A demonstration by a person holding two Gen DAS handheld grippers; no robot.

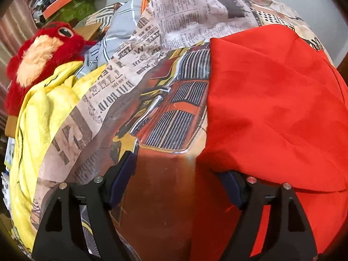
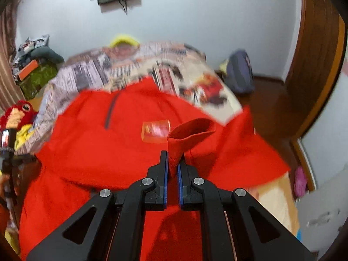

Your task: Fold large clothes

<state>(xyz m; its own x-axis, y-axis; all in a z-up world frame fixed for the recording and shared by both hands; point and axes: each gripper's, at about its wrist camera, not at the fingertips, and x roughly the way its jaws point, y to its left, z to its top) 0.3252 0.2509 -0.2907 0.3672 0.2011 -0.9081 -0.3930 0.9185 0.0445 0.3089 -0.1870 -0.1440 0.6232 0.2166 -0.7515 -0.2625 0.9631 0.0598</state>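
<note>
A large red garment [image 2: 104, 148] with a dark front zip lies spread on a bed with a newspaper-and-car print sheet [image 2: 91, 71]. My right gripper [image 2: 173, 163] is shut on the garment's sleeve cuff [image 2: 191, 130], which stands up as an open tube above the fingers. In the left wrist view my left gripper [image 1: 178, 180] is open and empty, low over the sheet [image 1: 152, 100] at the red garment's [image 1: 271, 108] left edge; its right finger touches or lies under the red cloth edge. The left gripper also shows at the left edge of the right wrist view [image 2: 10, 158].
A red plush bird [image 1: 39, 58] and a yellow blanket [image 1: 43, 117] lie at the bed's left side. A clear plastic piece [image 2: 155, 131] rests on the garment. A grey-blue bag [image 2: 240, 74] sits on the floor at right, near a wooden door [image 2: 315, 54]. Cluttered shelves [image 2: 32, 65] stand at left.
</note>
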